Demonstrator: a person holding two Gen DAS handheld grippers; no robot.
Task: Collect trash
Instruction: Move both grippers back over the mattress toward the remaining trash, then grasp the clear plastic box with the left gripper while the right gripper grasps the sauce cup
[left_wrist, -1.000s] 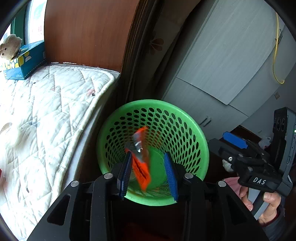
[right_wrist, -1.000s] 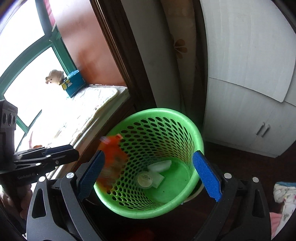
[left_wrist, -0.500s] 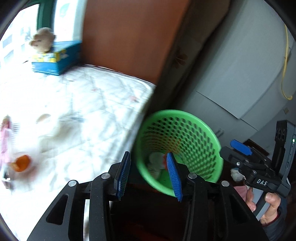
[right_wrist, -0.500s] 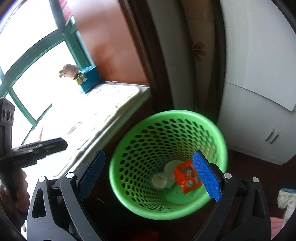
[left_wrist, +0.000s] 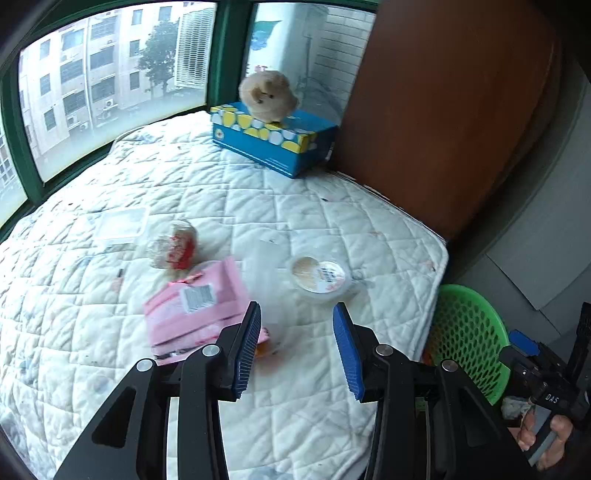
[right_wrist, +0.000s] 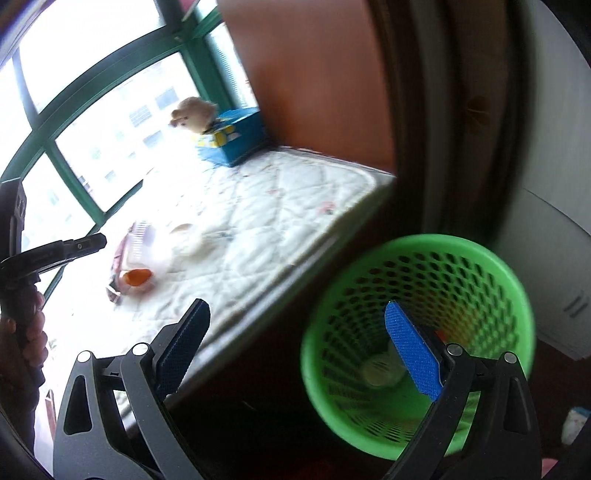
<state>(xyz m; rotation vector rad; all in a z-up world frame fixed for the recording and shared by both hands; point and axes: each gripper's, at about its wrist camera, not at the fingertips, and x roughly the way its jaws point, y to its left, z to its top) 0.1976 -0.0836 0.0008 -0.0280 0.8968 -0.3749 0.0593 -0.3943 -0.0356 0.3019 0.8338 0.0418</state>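
Observation:
My left gripper (left_wrist: 297, 354) is open and empty, above the white quilted mattress (left_wrist: 258, 206). Trash lies ahead of it: a pink packet (left_wrist: 195, 302), a round clear lidded cup (left_wrist: 319, 275), a crumpled clear-and-red wrapper (left_wrist: 173, 249), a flat clear lid (left_wrist: 120, 223) and a small orange piece (left_wrist: 263, 349) by the left finger. The green perforated basket (left_wrist: 469, 343) stands off the mattress's right edge. My right gripper (right_wrist: 295, 347) is open and empty beside the basket (right_wrist: 424, 295), which holds a round cup (right_wrist: 376, 369). The pink packet (right_wrist: 123, 254) and orange piece (right_wrist: 137, 277) show on the mattress.
A blue tissue box (left_wrist: 273, 138) with a plush toy (left_wrist: 267, 96) on it stands at the mattress's far end by the window (left_wrist: 110, 74). A brown wooden panel (left_wrist: 443, 110) and grey cabinet doors (right_wrist: 554, 240) rise behind the basket.
The orange wrapper left my left gripper and dropped into the basket. My left gripper then swung left from over the basket to over the mattress. My right gripper also turned left.

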